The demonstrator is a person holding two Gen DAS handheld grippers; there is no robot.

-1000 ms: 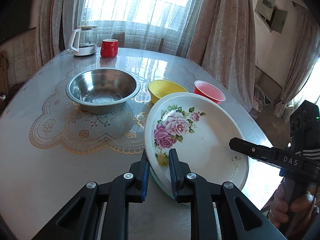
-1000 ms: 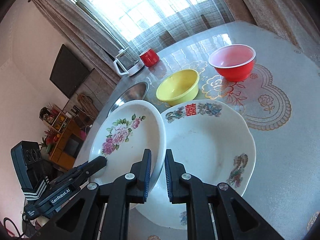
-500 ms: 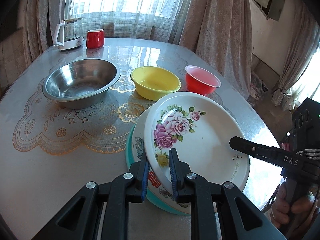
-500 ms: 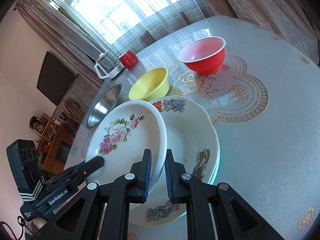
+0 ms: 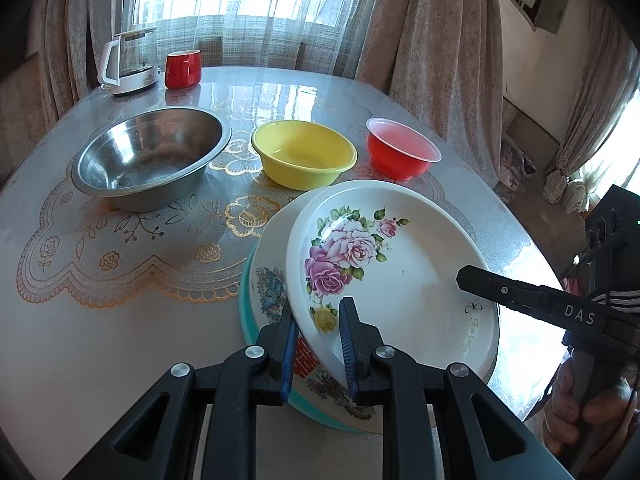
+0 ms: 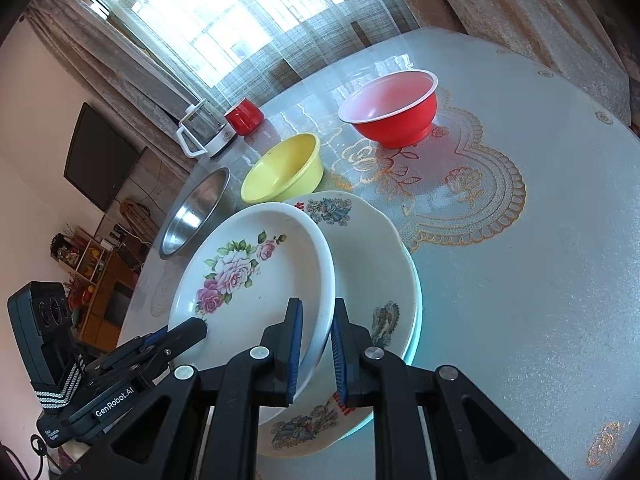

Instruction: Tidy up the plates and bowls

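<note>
glass-topped table [image 5: 120,340] | lace cloth [image 5: 132,248] | curtains [image 5: 440,28] | wall TV [image 6: 102,160]

A round glass-topped table [image 5: 120,360] is laid with a steel bowl [image 5: 150,160], yellow plastic bowl [image 5: 304,154], red plastic bowl [image 5: 400,154], red mug [image 5: 183,69], white-based glass kettle [image 5: 130,62] and a teal-rimmed plate [image 5: 248,320].

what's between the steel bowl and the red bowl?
The yellow bowl sits between the steel bowl and the red bowl, apart from both; clearest in the left wrist view.
</note>
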